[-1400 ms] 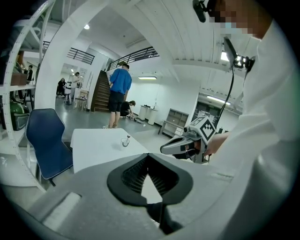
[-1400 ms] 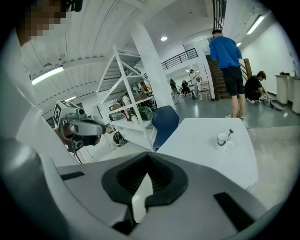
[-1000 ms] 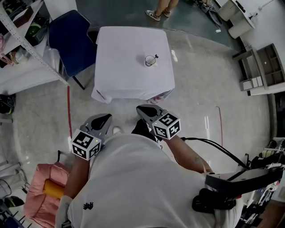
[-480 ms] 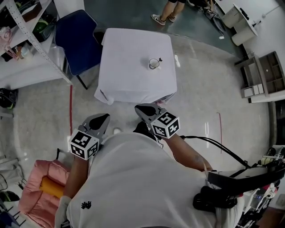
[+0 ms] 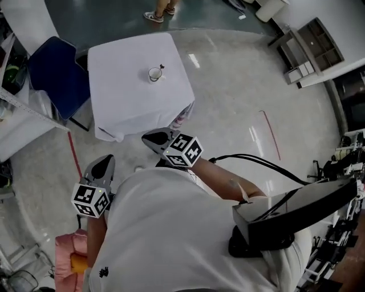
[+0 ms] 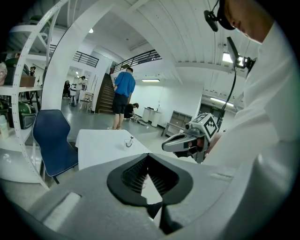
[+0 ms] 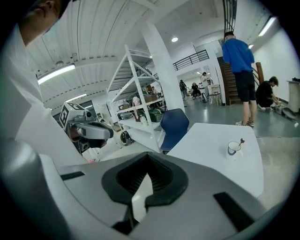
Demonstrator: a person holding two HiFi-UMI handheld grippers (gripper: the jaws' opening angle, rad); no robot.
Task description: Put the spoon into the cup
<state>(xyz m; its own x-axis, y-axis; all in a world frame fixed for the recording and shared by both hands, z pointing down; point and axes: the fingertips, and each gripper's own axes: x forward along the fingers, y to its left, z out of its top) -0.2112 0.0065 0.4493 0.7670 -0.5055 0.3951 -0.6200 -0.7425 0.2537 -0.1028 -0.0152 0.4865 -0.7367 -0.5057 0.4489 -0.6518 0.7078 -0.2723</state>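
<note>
A white cup (image 5: 154, 74) is seen in the upper left of the head view, standing upright on a square surface (image 5: 128, 102) draped in a white cloth, right of the middle and towards the far edge. The spoon (image 5: 161, 68) is already held in the cup: its bowl is sunk inside and its handle leans out over the rim towards the upper right. Nothing else is seen on the cloth. Both gripper views show the same thing from a low angle, the cup small and far off with the handle sticking up from it. The left claw (image 5: 107, 159) is held at the lower left of the head view, in front of the person's white shirt (image 5: 171, 228) and well apart from the surface; its pads are seen clenched tip to tip in its own view, with nothing between them. The right claw (image 5: 146, 137) is held nearer the middle of the frame, just short of the cloth's near edge, and is likewise clenched on nothing. A blue chair (image 5: 54, 74) is placed beside the surface at the left. In the upper right corner a grey shelf unit (image 5: 319, 48) with open compartments is visible, though their contents cannot be made out. The legs of a standing person (image 5: 159, 10) are cut off by the upper edge.
</note>
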